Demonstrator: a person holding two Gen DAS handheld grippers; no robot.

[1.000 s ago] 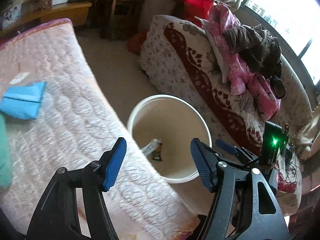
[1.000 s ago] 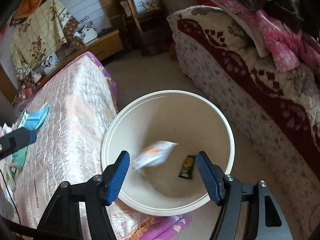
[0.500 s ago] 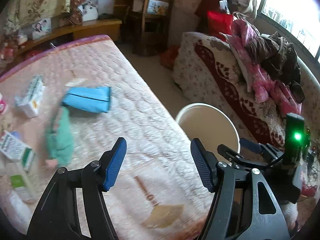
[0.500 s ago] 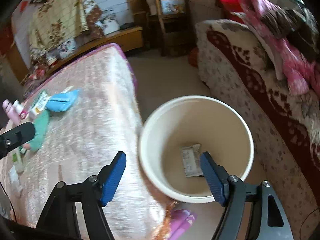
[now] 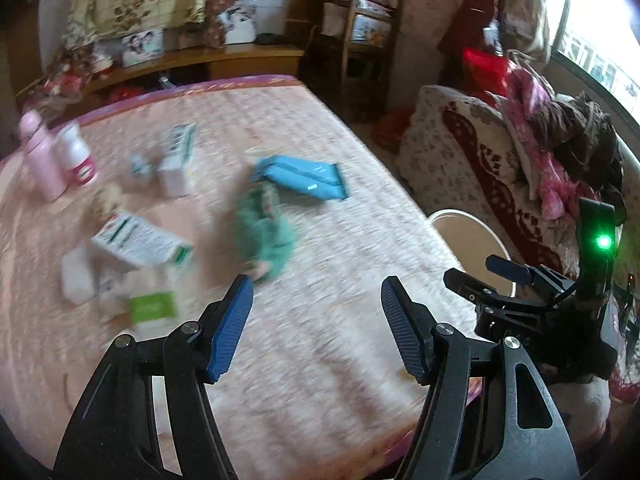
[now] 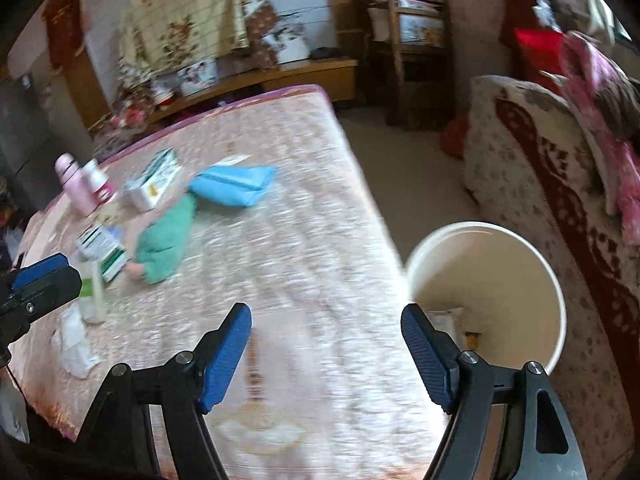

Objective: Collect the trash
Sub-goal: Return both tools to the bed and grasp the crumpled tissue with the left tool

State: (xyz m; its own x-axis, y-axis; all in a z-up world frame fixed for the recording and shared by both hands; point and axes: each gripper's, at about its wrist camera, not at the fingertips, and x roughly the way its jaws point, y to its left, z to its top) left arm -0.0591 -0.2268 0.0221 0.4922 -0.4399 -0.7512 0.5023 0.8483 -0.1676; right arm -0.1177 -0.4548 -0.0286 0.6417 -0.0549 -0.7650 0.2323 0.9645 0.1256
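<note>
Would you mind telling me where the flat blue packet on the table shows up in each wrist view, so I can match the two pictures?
Left wrist view: the blue packet lies just above centre, up and left of the white bucket.
Right wrist view: the blue packet lies left of centre, upper half, far left of the bucket.
Shared landmark: the green cloth just below and left of the packet.

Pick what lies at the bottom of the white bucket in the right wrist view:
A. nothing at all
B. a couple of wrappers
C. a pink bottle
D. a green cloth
B: inside the bucket a pale wrapper and a small dark wrapper lie on the bottom, while the pink bottle and green cloth are on the bed.
</note>
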